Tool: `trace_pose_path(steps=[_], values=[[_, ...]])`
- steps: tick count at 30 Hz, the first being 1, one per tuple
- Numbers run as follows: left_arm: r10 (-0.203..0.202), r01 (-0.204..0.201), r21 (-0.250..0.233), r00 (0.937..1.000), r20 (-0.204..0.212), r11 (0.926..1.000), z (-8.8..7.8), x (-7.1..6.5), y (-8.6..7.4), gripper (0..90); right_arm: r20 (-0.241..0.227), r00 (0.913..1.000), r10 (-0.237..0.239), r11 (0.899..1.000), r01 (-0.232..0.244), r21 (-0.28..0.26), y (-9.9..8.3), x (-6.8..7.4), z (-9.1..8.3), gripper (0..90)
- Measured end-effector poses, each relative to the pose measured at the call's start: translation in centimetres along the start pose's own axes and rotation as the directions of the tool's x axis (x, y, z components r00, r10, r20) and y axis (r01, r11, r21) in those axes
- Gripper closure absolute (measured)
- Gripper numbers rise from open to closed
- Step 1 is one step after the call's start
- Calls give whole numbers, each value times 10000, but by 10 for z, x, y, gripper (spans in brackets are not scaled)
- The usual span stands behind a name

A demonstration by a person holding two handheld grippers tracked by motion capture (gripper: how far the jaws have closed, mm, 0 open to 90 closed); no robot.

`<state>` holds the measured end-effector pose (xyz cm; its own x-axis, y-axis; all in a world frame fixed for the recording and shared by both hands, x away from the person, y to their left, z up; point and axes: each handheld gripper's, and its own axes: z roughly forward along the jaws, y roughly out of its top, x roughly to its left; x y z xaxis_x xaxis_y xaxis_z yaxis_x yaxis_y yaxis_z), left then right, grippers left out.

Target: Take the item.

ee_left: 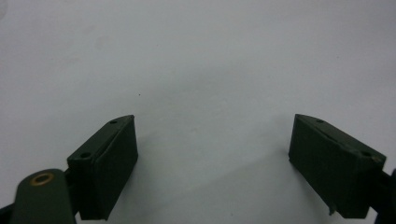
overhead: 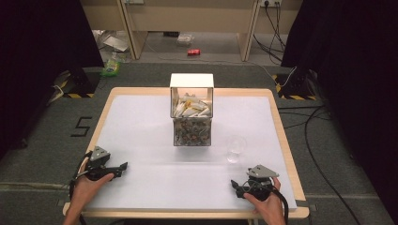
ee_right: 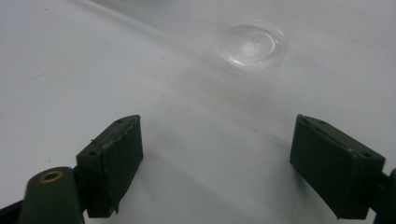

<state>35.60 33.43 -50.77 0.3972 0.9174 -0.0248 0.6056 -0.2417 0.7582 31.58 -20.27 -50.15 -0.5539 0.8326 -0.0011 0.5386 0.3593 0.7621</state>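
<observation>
High view: white-topped table (overhead: 141, 122) w/ wood rim, person's hands enter from bottom edge. Left hand (overhead: 87, 185) at lower left of frame holds left gripper (overhead: 123, 166), grey plate on top, tips aimed toward frame right. Right hand (overhead: 266, 202) at lower right holds right gripper (overhead: 233, 184), tips aimed toward frame left. Both sit low over the table near its front edge, well apart from each other.

Clear box (overhead: 191, 110) w/ white top stands upper centre of frame, on the table's far half; pale pieces in its upper part, mixed small bits below, can't tell what they are. Clear glass cup (overhead: 235, 147) stands just right of and below the box, apart from it, between box and right gripper.

Left gripper view: left gripper (ee_left: 212, 154) jaws spread wide, nothing between them, bare white surface ahead.

Right gripper view: right gripper (ee_right: 215, 158) jaws also spread wide, holding nothing. Glass cup (ee_right: 253, 44) in upper right of frame, ahead of the jaws, not touching.

Floor beyond table: red can (overhead: 194, 52) at top centre, cables (overhead: 312, 140) at right.
</observation>
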Motion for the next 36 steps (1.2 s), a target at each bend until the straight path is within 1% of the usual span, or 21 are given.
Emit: trace_pose_path(steps=[1,2,3,5,6,7,8,10,13,17,26,36], values=[[-2,2,-1,10000,0,10000,0,0,0,147,95,9999,110,9999,-110,-38,0,-1,-1,154],[-2,2,-1,10000,0,10000,0,0,0,147,95,9999,110,9999,-110,-38,0,-1,-1,154],[-2,2,0,10000,-1,10000,0,0,0,147,213,9996,163,9996,-158,-215,1,-3,-4,160],[-5,5,0,10000,2,10000,0,0,0,147,314,9993,219,9989,-206,-417,3,-4,-7,159],[-5,5,0,10000,2,10000,0,0,0,147,314,9993,219,9989,-206,-417,3,-4,-7,159],[-4,4,0,10000,1,10000,0,0,0,147,365,9991,217,9982,-196,-558,5,-4,-9,160],[-15,15,-10,10000,2,10000,0,0,0,147,457,9986,278,9962,-240,-831,7,-5,-13,162],[-5,5,-1,10000,1,10000,0,0,0,147,549,9981,276,9937,-214,-1099,11,-6,-17,164],[-2,2,3,10000,1,10000,0,0,0,147,679,9973,279,9891,-177,-1461,16,-7,-24,172],[0,0,6,10000,2,10000,0,0,0,147,739,9970,238,9836,-101,-1800,23,-8,-33,184],[-1,1,8,10000,-2,10000,0,0,0,147,728,9973,132,9768,27,-2142,35,-7,-45,206],[4,-4,12,10000,-6,10000,0,0,0,147,638,9979,-55,9679,213,-2506,54,-3,-56,238]])
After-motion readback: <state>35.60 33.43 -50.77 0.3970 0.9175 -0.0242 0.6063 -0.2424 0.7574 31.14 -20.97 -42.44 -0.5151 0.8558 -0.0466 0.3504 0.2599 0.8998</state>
